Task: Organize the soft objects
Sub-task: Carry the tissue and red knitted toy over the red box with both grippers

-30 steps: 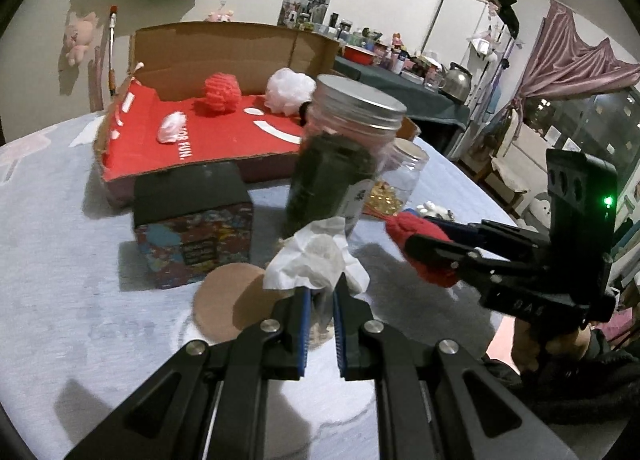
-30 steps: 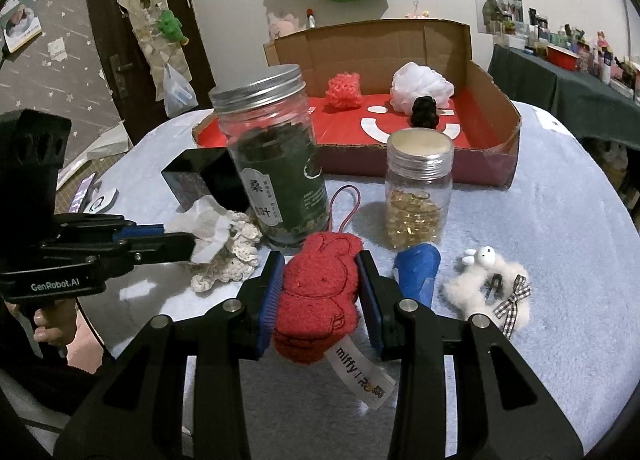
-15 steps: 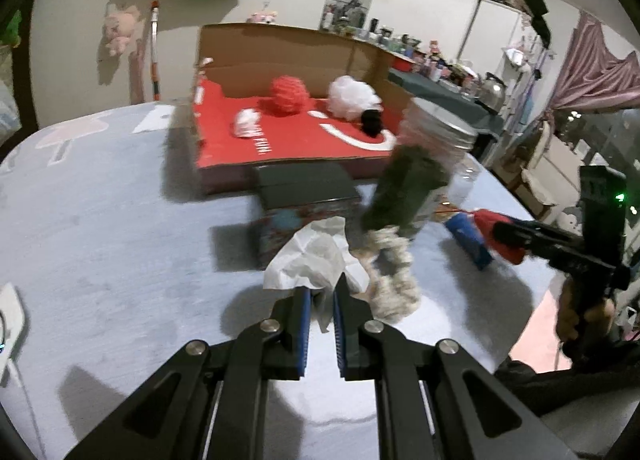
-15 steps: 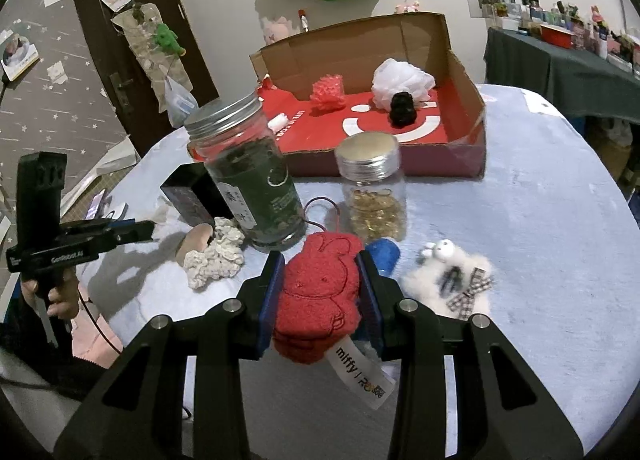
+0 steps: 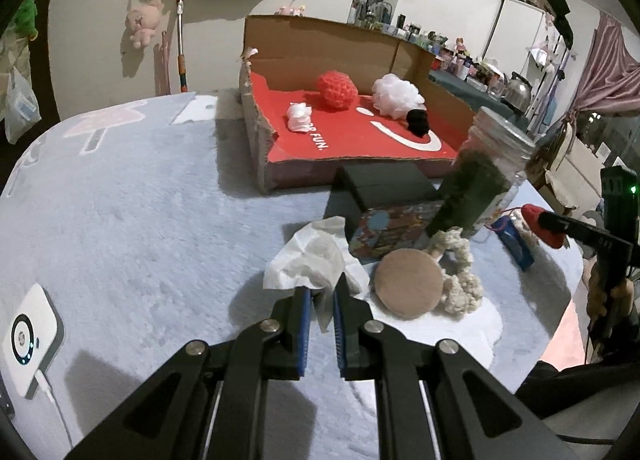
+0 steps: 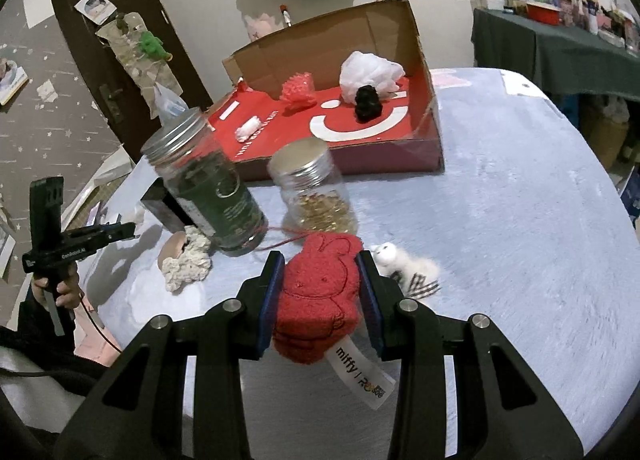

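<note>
white charger puck [image 5: 30,334] in left view only; fluffy bow toy [image 6: 408,270] in right

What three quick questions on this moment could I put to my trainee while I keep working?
1. True or false: the right tool is empty.
2. Which lies inside the cardboard box? A) the white fluffy toy with the checked bow B) the black plush C) the round tan pad
3. Fill in: the left tool grips a crumpled white ____.

Key
1. False; it is shut on the red plush rabbit.
2. B; the fluffy toy and the pad lie on the table.
3. tissue.
</note>
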Motion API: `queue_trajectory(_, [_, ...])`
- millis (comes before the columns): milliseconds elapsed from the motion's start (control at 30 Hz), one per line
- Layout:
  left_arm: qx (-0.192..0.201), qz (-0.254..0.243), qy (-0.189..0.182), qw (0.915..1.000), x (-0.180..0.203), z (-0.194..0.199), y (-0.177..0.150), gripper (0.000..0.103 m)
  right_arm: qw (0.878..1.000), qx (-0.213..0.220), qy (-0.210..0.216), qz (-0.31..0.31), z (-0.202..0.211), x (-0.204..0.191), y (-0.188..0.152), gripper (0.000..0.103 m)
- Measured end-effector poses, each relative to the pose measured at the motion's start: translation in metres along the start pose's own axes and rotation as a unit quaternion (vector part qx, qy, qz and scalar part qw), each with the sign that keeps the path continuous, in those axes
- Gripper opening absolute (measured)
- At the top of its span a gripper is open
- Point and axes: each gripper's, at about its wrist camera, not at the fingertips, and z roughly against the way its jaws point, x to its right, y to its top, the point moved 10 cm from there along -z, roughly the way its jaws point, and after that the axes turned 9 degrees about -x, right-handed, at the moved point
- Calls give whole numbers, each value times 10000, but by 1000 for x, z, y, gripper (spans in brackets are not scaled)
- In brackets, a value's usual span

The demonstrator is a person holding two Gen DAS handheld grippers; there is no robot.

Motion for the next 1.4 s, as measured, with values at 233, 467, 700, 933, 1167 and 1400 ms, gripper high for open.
queue_trajectory(233, [-68, -99, -96, 9999, -8, -10, 8, 11, 9999, -124, -27, 0, -3, 19, 13, 35])
queue_trajectory(467, [-139, -315, 8, 9994, -14, -16, 21, 11, 9994, -162, -205, 217, -7, 26, 31, 35])
queue_trajectory(700, [-133, -632, 91, 9979, -18, -6, 44, 11, 9969, -126, -442, 641, -6, 22, 60, 35])
queue_trajectory(933, [135, -1002, 139, 9948, -7, 13, 93, 11, 9922, 232, -565, 1083, 7, 4, 113, 35])
queue_trajectory(1167, [-20, -1083, -38, 9941, 20, -15, 143, 11, 9894, 269, -583, 1301, -13, -16, 163, 35])
queue_trajectory(1400, [-550, -1293, -14, 9901, 49, -62, 170, 11, 9865, -400, -698, 1428, -77, -27, 196, 35])
